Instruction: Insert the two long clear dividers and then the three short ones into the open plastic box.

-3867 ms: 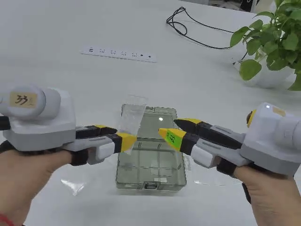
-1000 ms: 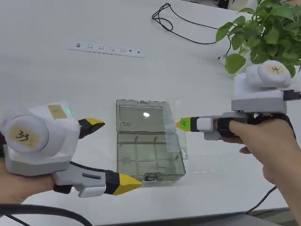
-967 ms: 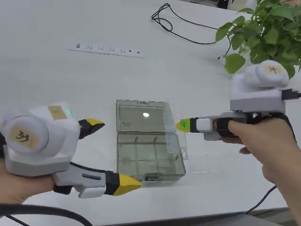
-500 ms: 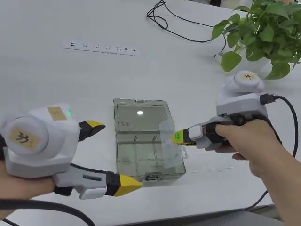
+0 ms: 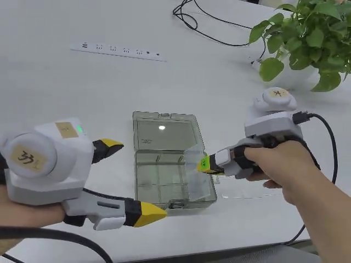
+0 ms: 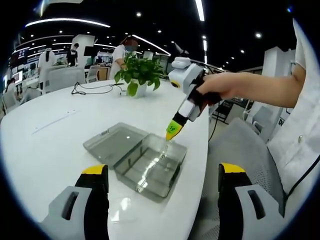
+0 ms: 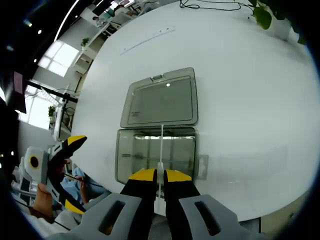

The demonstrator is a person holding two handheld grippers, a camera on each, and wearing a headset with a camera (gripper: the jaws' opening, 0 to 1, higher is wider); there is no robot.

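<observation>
Right gripper (image 7: 161, 176): jaws together, clamped on thin clear divider (image 7: 161, 145), held on edge. Divider reaches forward from jaws, over tray of open box (image 7: 150, 100). Cannot tell if it touches tray bottom. Box lid lies flat beyond tray. Left gripper (image 5: 129, 179): jaws wide apart, nothing between them, box just to its right, not touching. Far ahead of both grippers: power strip (image 5: 118, 50), black cable (image 5: 219, 30), green plant (image 5: 307, 33).
</observation>
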